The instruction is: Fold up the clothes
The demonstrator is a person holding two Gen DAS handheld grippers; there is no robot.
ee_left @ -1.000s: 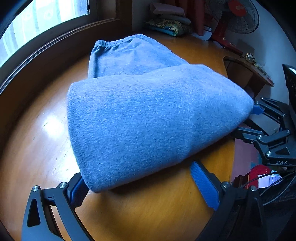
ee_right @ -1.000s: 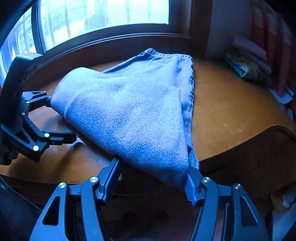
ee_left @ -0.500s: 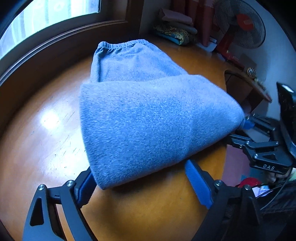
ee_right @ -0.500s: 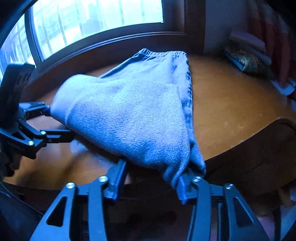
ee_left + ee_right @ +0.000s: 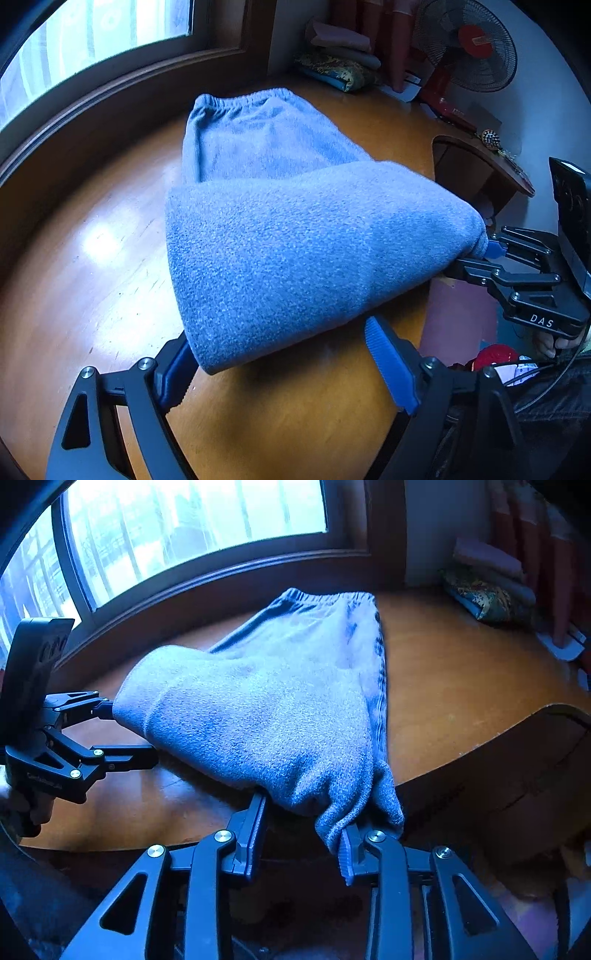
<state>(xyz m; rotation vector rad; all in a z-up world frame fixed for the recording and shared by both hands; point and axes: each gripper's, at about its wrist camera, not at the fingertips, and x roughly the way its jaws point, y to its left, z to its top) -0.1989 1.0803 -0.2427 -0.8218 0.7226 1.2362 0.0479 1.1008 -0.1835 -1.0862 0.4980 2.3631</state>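
A blue fleece garment (image 5: 295, 236) with an elastic waistband (image 5: 243, 101) lies on the wooden table (image 5: 92, 258), its near part folded over and raised. My left gripper (image 5: 277, 334) stands wide open. One garment corner drapes over its left finger (image 5: 177, 369), and the right pad (image 5: 391, 365) is bare. My right gripper (image 5: 303, 818) is closing with the other corner of the garment (image 5: 258, 716) bunched between its jaws. That corner touches only the right finger (image 5: 347, 849). In the right wrist view the left gripper (image 5: 131, 731) sits at the left.
Folded cloths (image 5: 340, 70) and a standing fan (image 5: 469, 44) are at the table's far end, under a window (image 5: 184, 528). A dark side table (image 5: 480, 166) stands to the right. The table's curved edge (image 5: 480, 760) runs close to my right gripper.
The right gripper's jaws have narrowed around the garment corner, which now bunches between them. The left gripper has drawn back and up a little, its jaws slightly narrower.
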